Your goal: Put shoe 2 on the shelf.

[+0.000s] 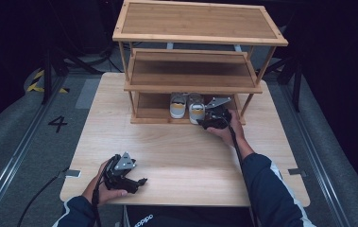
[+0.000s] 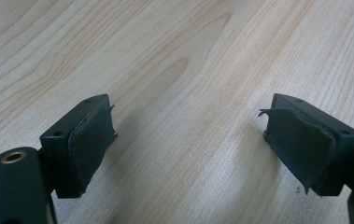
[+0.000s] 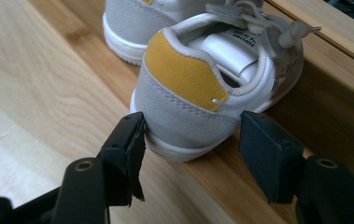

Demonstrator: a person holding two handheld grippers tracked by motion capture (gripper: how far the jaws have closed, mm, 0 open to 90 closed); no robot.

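A small grey and white shoe with a yellow heel patch (image 3: 184, 74) stands on the bottom board of a bamboo shoe rack (image 1: 200, 38), heel towards me. Its twin (image 3: 132, 23) stands just to its left. From above, the pair (image 1: 178, 105) sits side by side under the middle shelf. My right gripper (image 3: 191, 135) is at the rack's front edge (image 1: 202, 119), and its two pads touch both sides of the nearer shoe's heel. Near the table's front edge, my left gripper (image 1: 141, 182) lies low over the bare wood, jaws apart with nothing between them (image 2: 188, 135).
The rack has three bamboo boards and stands at the back of the light wooden table (image 1: 181, 151). Its middle shelf (image 1: 191, 71) overhangs the shoes closely. Grey floor with rails runs along both sides of the table.
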